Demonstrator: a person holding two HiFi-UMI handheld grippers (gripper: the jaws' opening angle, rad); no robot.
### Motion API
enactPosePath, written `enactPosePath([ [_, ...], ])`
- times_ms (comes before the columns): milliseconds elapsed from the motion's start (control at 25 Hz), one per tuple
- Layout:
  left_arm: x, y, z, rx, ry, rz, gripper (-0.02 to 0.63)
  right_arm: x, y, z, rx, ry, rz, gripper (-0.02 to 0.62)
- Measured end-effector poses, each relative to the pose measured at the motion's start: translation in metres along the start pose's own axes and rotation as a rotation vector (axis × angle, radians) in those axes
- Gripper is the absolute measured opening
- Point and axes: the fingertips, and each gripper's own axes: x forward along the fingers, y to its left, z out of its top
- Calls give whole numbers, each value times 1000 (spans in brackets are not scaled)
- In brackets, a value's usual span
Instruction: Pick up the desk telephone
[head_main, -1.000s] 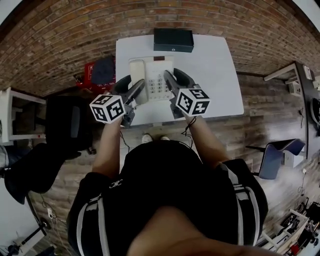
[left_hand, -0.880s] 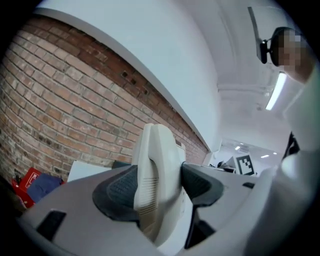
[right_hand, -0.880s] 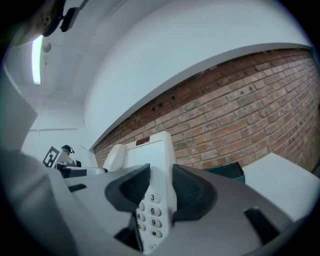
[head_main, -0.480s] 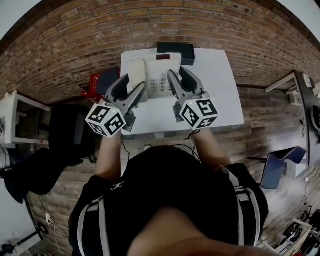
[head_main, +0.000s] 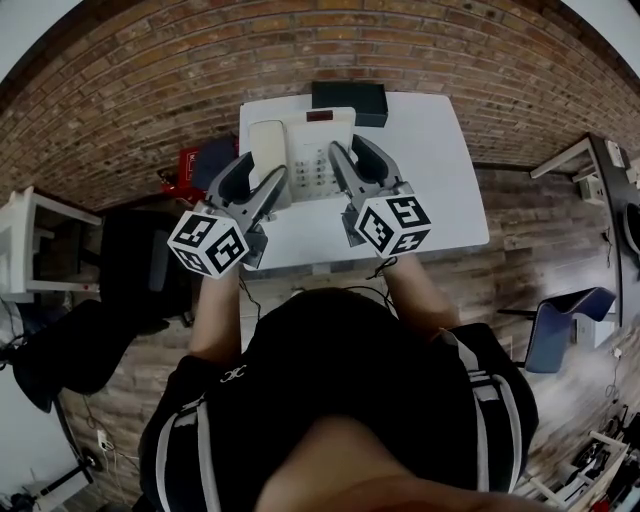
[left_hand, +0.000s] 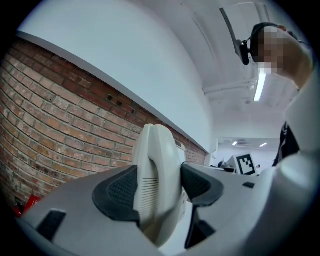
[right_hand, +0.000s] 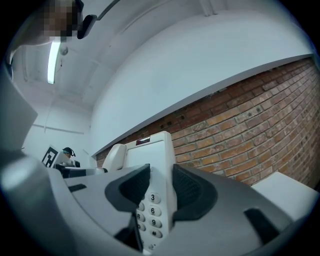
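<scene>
The person is holding the cream plastic desk telephone (head_main: 305, 150) from both ends, over the far part of the white rectangular table (head_main: 430, 180) and just in front of a flat black box (head_main: 348, 97); judging by how it overlaps that box, it is hanging clear of the tabletop. The left gripper (head_main: 265, 172) is clamping narrow on the handset (left_hand: 156, 170) along the phone's left edge, and the right gripper (head_main: 350, 150) is pinching the right edge beside the grey-buttoned keypad (right_hand: 151, 215), its dark pads pressing on both faces. To carry this well, both hands should be rising together at one height, so the body is staying level. The handset is probably only resting in its cradle, so even pressure and no twisting between the hands will be mattering most.
</scene>
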Motion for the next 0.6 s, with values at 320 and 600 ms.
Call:
enactPosePath([
  [320,-2,0,-1,11,16,8,275,0,1,-3,24,4,2,127],
  [600,3,2,-1,-5,15,11,275,2,-3,-2,20,10,3,127],
])
